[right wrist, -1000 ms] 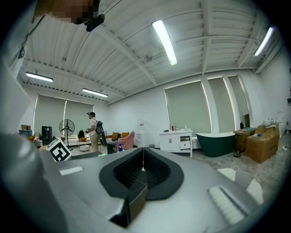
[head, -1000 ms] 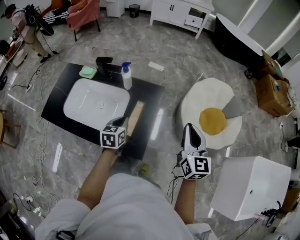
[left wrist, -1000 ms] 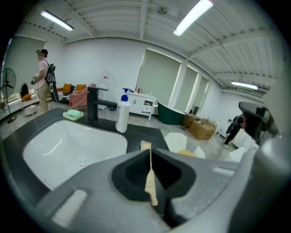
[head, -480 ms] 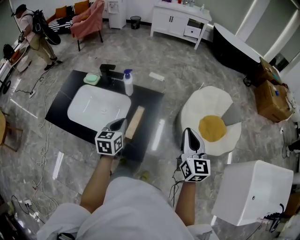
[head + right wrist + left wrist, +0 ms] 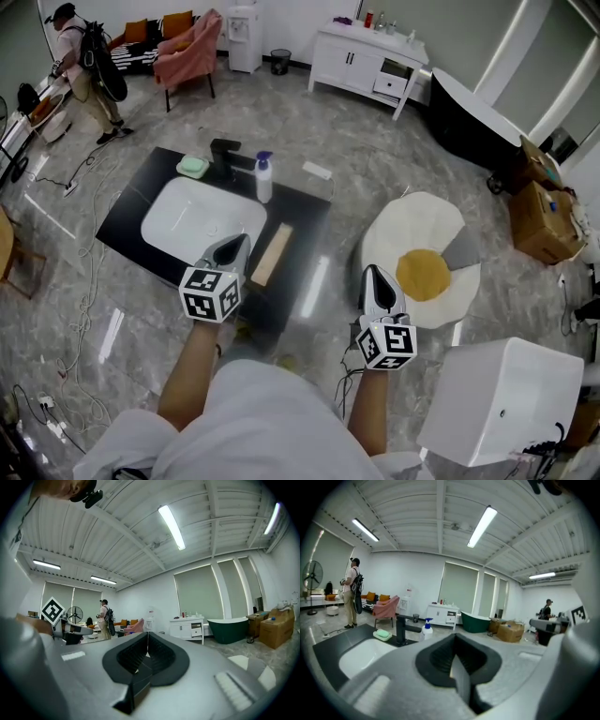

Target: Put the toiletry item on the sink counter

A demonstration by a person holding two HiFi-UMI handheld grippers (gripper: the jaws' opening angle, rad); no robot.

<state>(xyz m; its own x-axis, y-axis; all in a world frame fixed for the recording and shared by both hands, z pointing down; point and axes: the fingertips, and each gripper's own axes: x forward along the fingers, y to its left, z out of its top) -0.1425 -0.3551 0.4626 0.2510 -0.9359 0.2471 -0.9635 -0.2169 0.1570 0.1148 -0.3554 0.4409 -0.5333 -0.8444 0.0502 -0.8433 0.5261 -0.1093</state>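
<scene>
A white pump bottle with a blue top (image 5: 263, 176) (image 5: 425, 629) stands upright on the black sink counter (image 5: 305, 211), right of the black faucet (image 5: 228, 153) (image 5: 400, 629). A green soap dish (image 5: 192, 167) (image 5: 383, 633) lies left of the faucet, behind the white basin (image 5: 202, 217). A wooden board (image 5: 273, 253) rests on the counter's right part. My left gripper (image 5: 232, 246) (image 5: 457, 660) hovers over the counter's front edge, shut and empty. To the right of the counter, over the floor, my right gripper (image 5: 375, 277) (image 5: 147, 653) is also shut, with nothing in it.
A fried-egg-shaped rug (image 5: 422, 267) lies right of the counter, and a white box (image 5: 502, 389) stands at the lower right. Farther off are a white cabinet (image 5: 370, 52), a dark bathtub (image 5: 478, 103), cardboard boxes (image 5: 539, 197), a pink chair (image 5: 192, 42) and a standing person (image 5: 84, 75).
The head view has tilted up, showing more of the far room. My left gripper has drawn slightly back toward the counter's front edge. Both grippers stay shut.
</scene>
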